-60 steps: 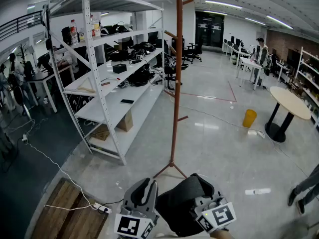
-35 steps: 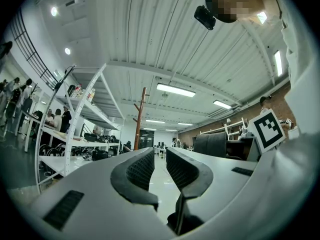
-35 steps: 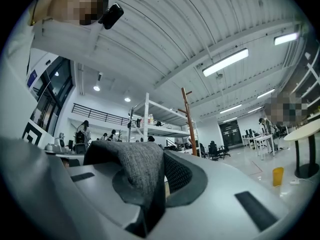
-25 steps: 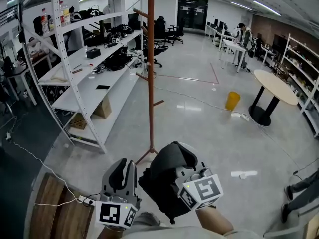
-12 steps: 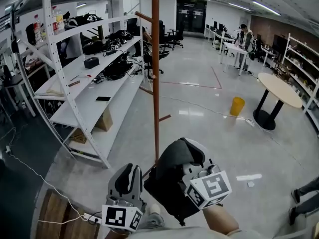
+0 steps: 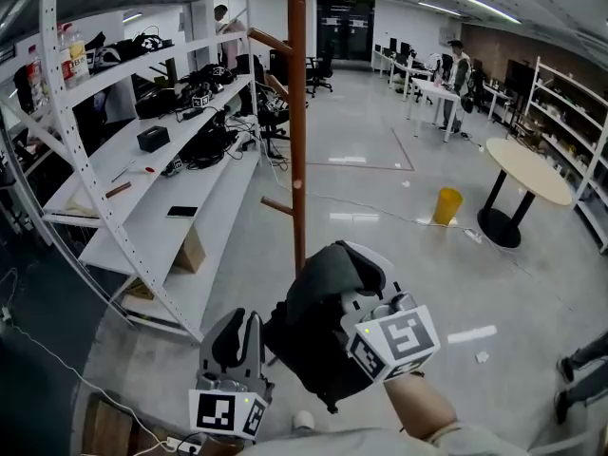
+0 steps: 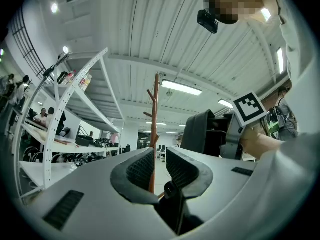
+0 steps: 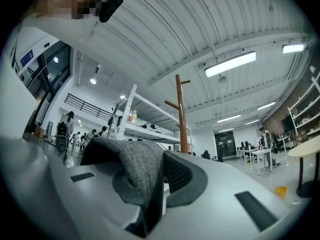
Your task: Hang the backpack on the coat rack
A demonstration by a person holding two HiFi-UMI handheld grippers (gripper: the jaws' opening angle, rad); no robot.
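The coat rack (image 6: 297,141) is a tall brown pole with short pegs, standing on the glossy floor straight ahead. The dark grey backpack (image 6: 318,345) hangs in front of its lower part and hides the foot. My right gripper (image 6: 350,300) is shut on a fold of the backpack's grey fabric (image 8: 137,169); the pole (image 8: 181,114) rises beyond it. To the left and lower, my left gripper (image 6: 239,329) holds nothing. In the left gripper view its jaws (image 7: 159,166) stand a narrow gap apart, the pole (image 7: 156,109) shows through it, and the backpack (image 7: 197,131) is to the right.
A white metal shelving unit (image 6: 142,160) loaded with gear runs along the left, close to the rack. A round table (image 6: 532,174) and a yellow bin (image 6: 446,205) stand at the right. People are at desks (image 6: 454,65) far back. A wooden pallet (image 6: 104,426) lies bottom left.
Both grippers and the backpack have come closer to the coat rack. The pole's foot, visible a second ago, is now hidden behind the backpack. The right grip is unchanged.
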